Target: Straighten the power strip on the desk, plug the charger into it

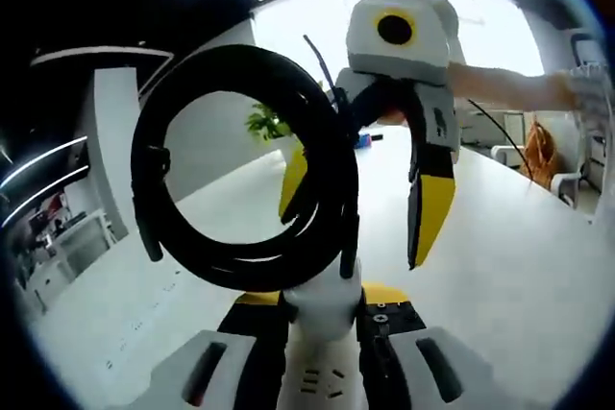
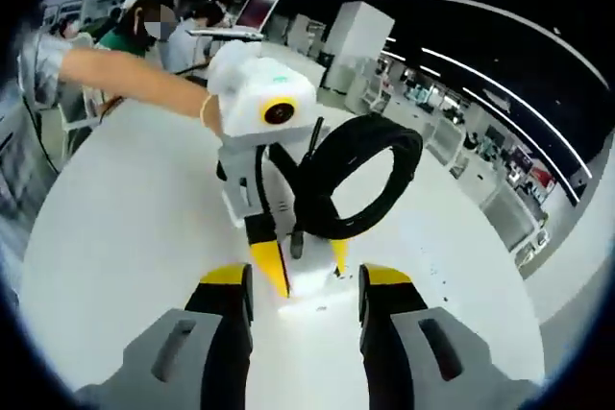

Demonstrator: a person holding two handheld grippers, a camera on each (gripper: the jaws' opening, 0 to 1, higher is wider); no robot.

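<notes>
The white surface (image 1: pixel 538 276) spans both views, carrying the work. In the left gripper view, the coiled black cable (image 1: pixel 240 170) of the power strip forms a large loop at 10 o'clock from centre, raised off the surface. The white power strip (image 1: pixel 322 333) stands at 6 o'clock, its socket face towards the camera, gripped between the left gripper (image 1: pixel 322 319), whose fingers (image 1: pixel 255 333) pinch its two sides. The right gripper (image 1: pixel 360 208) enters from 1 o'clock, its yellow-tipped fingers (image 1: pixel 428 208) spread either side of the cable coil, apart from each other.

In the right gripper view, the same surface (image 2: pixel 125 237) extends outward; the left gripper (image 2: pixel 298 271) appears at centre with its yellow tips on the power strip (image 2: pixel 312 280), the coiled black cable (image 2: pixel 356 184) rising at 1 o'clock. The right gripper (image 2: pixel 307 300) shows its own fingers (image 2: pixel 226 304) at 6 o'clock, spread wide with nothing between them. A person's arm (image 2: pixel 125 79) reaches in from 10 o'clock. A small green plant (image 1: pixel 267 124) stands at the far edge.
</notes>
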